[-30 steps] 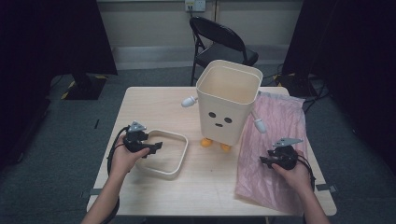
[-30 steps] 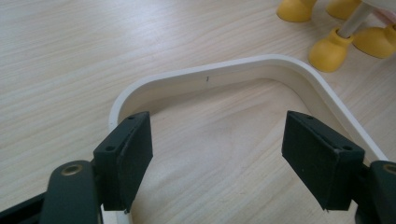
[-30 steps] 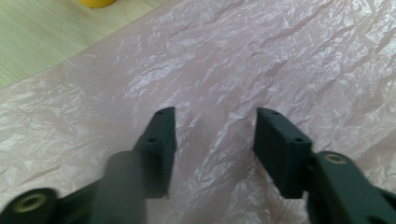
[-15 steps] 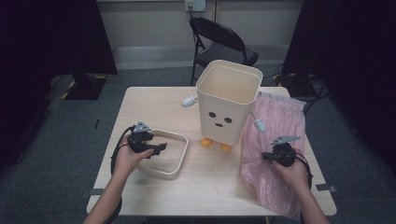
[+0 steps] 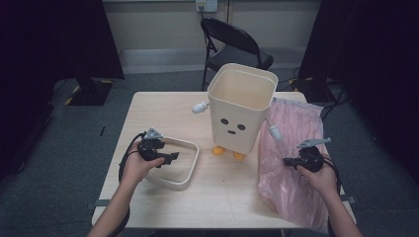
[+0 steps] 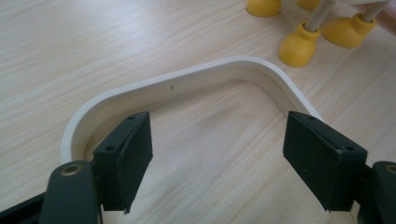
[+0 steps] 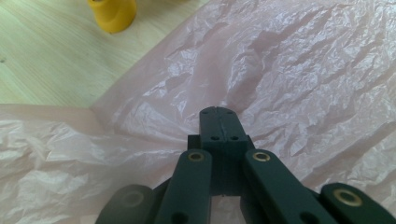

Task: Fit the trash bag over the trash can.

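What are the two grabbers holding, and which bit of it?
The right gripper is shut on the pink plastic bag, pinching a fold of its thin sheet. The left gripper holds nothing; its jaws stand open over the white frame.

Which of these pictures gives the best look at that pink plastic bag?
The high view: the whole pink bag lies flat at the table's right, draping over the near edge. The right gripper view shows only its crinkled surface, with the right gripper shut on a fold. The left gripper view catches a sliver at most.
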The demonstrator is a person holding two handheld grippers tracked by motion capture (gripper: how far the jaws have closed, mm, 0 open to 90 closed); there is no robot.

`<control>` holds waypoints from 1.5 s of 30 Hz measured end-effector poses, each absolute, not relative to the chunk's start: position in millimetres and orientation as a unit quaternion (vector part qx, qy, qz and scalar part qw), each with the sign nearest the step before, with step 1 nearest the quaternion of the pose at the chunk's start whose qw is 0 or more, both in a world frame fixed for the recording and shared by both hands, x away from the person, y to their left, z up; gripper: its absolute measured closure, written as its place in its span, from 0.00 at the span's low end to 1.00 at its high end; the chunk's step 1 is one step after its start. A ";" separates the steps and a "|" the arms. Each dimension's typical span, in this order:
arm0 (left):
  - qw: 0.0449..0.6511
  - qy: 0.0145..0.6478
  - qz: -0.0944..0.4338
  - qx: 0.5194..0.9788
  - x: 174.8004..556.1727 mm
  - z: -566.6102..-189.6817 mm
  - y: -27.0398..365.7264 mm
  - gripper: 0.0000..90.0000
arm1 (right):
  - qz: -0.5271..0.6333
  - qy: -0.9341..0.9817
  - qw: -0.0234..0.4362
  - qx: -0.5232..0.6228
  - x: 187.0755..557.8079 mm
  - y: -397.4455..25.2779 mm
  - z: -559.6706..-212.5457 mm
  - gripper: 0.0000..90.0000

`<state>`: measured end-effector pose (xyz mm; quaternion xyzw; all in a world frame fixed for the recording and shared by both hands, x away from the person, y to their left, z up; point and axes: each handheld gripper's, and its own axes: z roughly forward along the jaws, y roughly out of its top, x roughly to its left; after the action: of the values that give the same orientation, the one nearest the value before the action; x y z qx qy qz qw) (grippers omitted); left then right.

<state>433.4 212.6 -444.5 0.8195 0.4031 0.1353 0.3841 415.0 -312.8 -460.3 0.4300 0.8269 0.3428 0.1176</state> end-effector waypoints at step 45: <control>0.390 0.379 0.139 0.827 434.4 -424.5 205.6 0.29 | 0.376 0.794 0.111 0.465 415.9 -319.3 -471.0 1.00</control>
<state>434.4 205.6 -424.5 0.8273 0.3792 0.1388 0.3905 415.9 -319.3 -471.0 0.4646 0.7942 0.3757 0.1106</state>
